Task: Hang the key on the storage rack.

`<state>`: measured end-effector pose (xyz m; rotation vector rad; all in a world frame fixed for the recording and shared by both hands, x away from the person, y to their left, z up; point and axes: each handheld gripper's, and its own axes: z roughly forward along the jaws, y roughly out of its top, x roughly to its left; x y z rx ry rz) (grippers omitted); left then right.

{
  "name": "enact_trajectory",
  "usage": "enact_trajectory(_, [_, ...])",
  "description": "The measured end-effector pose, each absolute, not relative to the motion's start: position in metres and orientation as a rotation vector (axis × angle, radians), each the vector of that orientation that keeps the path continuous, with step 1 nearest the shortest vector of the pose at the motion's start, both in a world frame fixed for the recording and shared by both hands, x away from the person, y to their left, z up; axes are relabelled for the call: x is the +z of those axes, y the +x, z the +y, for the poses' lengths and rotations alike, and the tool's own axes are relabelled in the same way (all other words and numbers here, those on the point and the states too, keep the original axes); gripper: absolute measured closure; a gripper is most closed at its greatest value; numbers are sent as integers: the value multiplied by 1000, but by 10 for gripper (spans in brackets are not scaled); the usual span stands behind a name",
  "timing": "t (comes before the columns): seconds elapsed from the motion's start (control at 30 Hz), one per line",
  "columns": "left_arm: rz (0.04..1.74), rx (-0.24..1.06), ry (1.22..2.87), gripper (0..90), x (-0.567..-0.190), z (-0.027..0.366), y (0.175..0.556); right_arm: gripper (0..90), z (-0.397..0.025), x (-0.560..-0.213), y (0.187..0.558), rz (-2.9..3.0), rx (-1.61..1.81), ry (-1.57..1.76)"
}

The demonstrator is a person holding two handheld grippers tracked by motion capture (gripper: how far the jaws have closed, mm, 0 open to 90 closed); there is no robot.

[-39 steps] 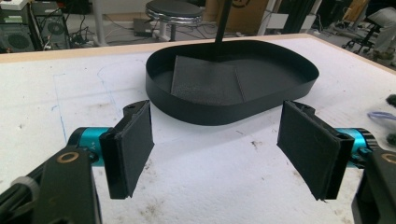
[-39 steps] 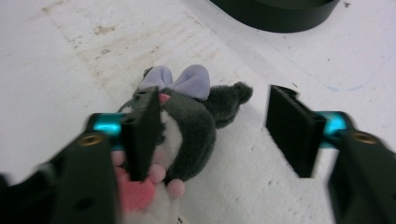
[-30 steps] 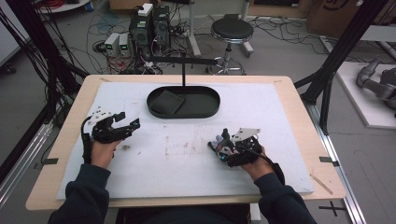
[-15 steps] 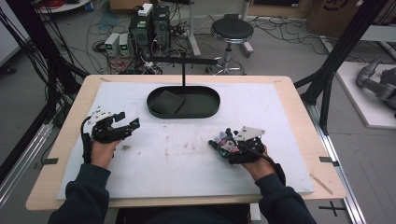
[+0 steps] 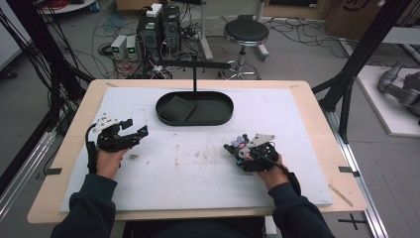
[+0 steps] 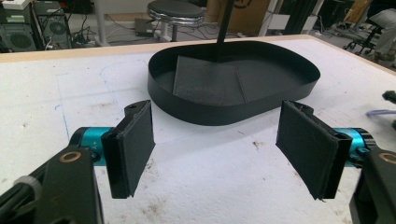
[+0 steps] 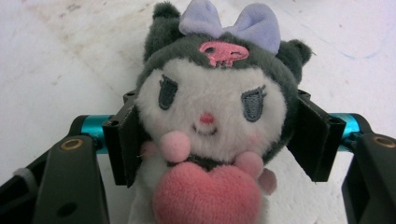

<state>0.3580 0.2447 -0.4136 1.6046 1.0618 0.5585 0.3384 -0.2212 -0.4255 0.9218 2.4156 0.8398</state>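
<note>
Right hand-held gripper (image 7: 212, 140) | apparently clamped on plush toy (image 7: 215, 116) | white mat (image 5: 198, 168)

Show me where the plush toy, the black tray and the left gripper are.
plush toy (image 7: 212, 109): right gripper view, its face.
black tray (image 6: 205, 109): left gripper view, near wall.
left gripper (image 5: 134, 128): high view, between fingertips.

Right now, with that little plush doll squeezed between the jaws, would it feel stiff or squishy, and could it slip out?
Probably squishy: the plush doll bulges around the right gripper, whose jaws press into its fuzzy sides. Likely light, being small and stuffed. Its fuzzy fabric should resist slipping.
</note>
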Motion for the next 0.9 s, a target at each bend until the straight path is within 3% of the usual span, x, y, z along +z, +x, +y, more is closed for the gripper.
enact_trajectory(0.33, [1063, 553, 1599, 277, -414, 245, 359, 295, -239, -400, 350, 2359, 1027, 927])
enact_trajectory(0.67, [1041, 543, 1566, 276, -413, 246, 358, 306, -225, -348, 377, 2281, 1086, 836])
enact_trajectory(0.9, [994, 563, 1542, 194, -411, 247, 357, 314, -208, -318, 403, 2243, 1115, 783])
